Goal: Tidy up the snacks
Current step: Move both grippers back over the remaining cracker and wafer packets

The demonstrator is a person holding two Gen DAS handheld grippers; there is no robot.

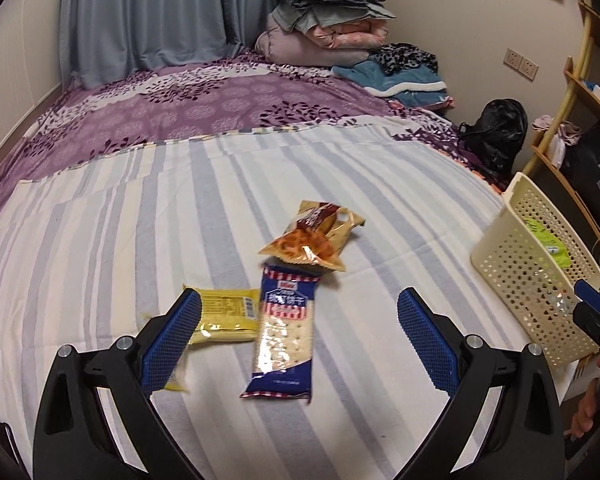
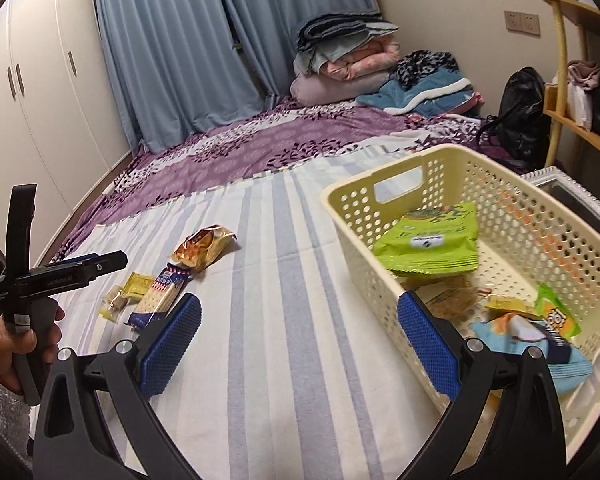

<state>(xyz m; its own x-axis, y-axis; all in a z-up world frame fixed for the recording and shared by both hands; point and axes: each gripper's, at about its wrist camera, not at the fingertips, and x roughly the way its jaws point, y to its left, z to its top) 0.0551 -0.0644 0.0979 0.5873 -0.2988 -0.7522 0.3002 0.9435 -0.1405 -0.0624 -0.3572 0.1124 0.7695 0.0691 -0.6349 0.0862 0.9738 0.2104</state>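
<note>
Here, hovering over the striped sheet [image 1: 140, 220]: left gripper [image 1: 299, 336], fingers spread wide, pinching nothing, pads apart on either side of the blue cracker packet [image 1: 282, 332]. Lying lengthwise between those fingers on the sheet, that packet; touching its left edge, the yellow snack packet [image 1: 226, 314], partly hidden behind the left pad. Resting just beyond the cracker packet's far end, overlapping it slightly, the orange clear-wrapped snack [image 1: 312, 236].

Sitting to the right on the sheet, the cream perforated basket [image 2: 354, 216], already holding a green bag [image 2: 432, 244], a light blue packet [image 2: 540, 344], a small green-and-orange packet [image 2: 556, 312] and yellowish packets underneath. Hanging at the basket's near left corner, the right gripper [image 2: 299, 344], fingers likewise spread wide and gripping nothing, one pad over the sheet, the other over the basket's wall. Gripping the left tool's handle at the picture's edge, a hand [image 2: 24, 340].
</note>
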